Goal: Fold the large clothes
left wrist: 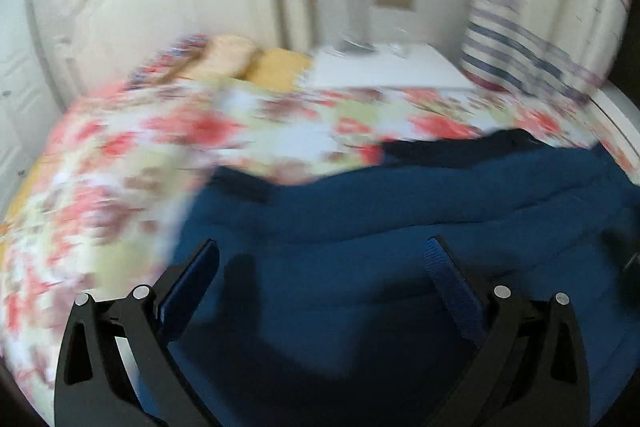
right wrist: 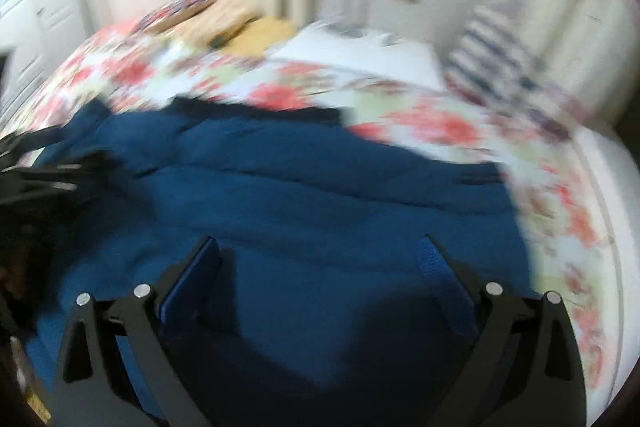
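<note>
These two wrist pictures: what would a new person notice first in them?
First, the dark blue garment spread on the bed, filling the lower half of both views. Around it lies the floral bedcover in red, white and green. Both grippers, left gripper and right gripper, hang wide open above the blue cloth, with nothing between the fingers.
</note>
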Demonstrator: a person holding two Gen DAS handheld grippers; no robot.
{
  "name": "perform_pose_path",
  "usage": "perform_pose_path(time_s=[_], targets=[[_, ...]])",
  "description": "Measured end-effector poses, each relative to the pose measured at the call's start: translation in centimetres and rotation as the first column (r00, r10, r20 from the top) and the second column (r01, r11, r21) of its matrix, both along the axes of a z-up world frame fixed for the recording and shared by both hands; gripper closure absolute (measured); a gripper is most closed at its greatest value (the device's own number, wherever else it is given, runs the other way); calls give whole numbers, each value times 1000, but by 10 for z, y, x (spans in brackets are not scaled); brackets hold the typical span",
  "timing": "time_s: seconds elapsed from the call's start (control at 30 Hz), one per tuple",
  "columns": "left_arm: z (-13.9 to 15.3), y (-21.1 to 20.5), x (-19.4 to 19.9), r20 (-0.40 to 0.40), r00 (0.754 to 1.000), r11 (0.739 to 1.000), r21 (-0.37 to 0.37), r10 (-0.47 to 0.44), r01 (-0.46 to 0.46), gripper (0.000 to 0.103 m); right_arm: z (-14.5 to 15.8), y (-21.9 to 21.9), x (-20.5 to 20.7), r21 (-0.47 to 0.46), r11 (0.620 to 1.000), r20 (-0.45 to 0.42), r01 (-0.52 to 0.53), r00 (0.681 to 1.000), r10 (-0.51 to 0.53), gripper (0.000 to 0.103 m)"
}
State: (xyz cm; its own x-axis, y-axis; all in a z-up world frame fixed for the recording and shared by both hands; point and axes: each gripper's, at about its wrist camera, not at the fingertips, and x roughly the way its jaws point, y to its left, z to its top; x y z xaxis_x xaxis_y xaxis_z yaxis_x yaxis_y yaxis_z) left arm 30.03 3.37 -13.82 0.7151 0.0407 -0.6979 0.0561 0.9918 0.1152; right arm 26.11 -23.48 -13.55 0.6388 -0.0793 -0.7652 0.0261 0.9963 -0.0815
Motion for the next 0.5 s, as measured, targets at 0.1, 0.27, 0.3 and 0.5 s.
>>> perform_pose_path(time_s=[0.1,0.27,0.3,0.5], targets=[[-21,37,2,-63,996,998,-7,68,-68,4,-23,-55,-6,103,989,-43,105,994,-101,2],[-31,52,11,-107,992,991,-111,62,-73,4,-38,-78,-9,274,957,-25,98,995,-94,2],[-30,50,11,-105,992,992,-101,64,-75,4,-38,-77,-9,270,958,-25,98,995,-95,2],[-28,57,6,-110,991,988,-123,78,-92,4,-25,-77,-22,243,959,-3,148,988,-152,4]])
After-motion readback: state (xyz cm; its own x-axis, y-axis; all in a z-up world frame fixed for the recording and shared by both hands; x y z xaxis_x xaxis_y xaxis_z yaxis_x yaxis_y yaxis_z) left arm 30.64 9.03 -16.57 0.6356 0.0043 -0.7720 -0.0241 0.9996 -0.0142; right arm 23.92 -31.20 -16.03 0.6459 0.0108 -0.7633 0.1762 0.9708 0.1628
